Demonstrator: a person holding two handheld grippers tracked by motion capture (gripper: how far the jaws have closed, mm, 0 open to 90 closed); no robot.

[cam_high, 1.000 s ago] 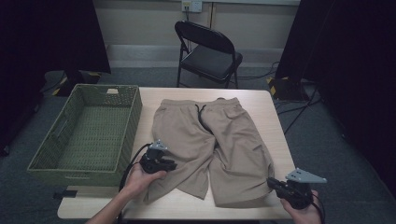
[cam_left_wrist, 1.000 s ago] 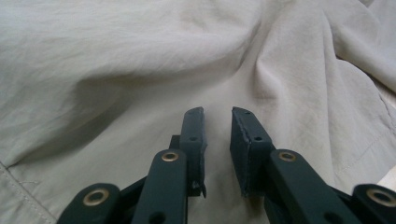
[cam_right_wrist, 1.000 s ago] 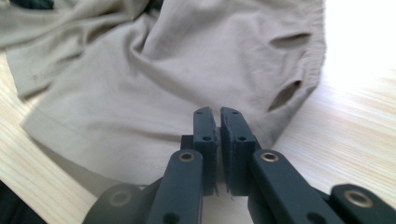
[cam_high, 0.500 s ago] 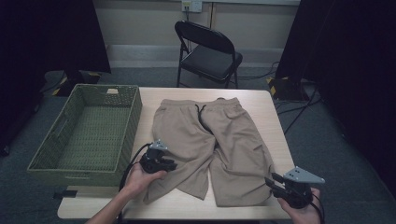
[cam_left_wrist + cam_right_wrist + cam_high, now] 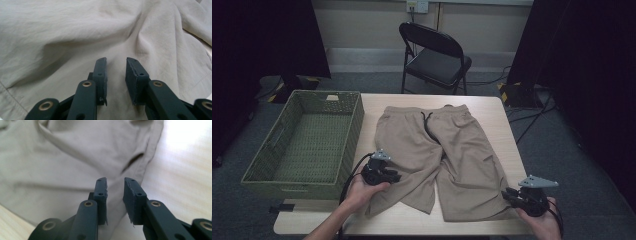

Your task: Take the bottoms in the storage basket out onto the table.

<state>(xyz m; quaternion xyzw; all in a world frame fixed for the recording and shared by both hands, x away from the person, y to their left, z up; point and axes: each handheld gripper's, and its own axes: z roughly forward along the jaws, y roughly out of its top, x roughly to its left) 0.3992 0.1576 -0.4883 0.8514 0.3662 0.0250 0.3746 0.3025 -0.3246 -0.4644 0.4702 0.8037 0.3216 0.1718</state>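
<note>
A pair of tan shorts [image 5: 442, 155] lies spread flat on the pale wooden table [image 5: 507, 125], waistband toward 12 o'clock with a dark drawstring [image 5: 428, 125] hanging down from it, and the two legs run toward 6 o'clock. At 9 o'clock of the shorts, at the table's left end, stands an olive-green woven basket [image 5: 259, 172]; its woven floor shows bare, with nothing lying inside it, and its right wall stands just beside the shorts' left leg. The left gripper [image 5: 396, 176] rests over the outer edge of the left leg, at about 7 o'clock of the garment, held by the left hand [image 5: 362, 192], with its cable looping off toward the basket. In the left gripper view its jaws stand slightly apart, having just been opening, with wrinkled tan cloth [image 5: 75, 37] beneath and ahead of them and nothing pinched between the pads. The right gripper [image 5: 507, 195] sits at about 5 o'clock, at the hem corner of the right leg, in the right hand [image 5: 542, 225]. In the right gripper view its jaws have just been closing yet a narrow gap remains; the hem's folded edge [image 5: 132, 162] lies ahead of them on the table, not clamped. Beyond the table at 12 o'clock stands a black folding chair [image 5: 437, 60].
</note>
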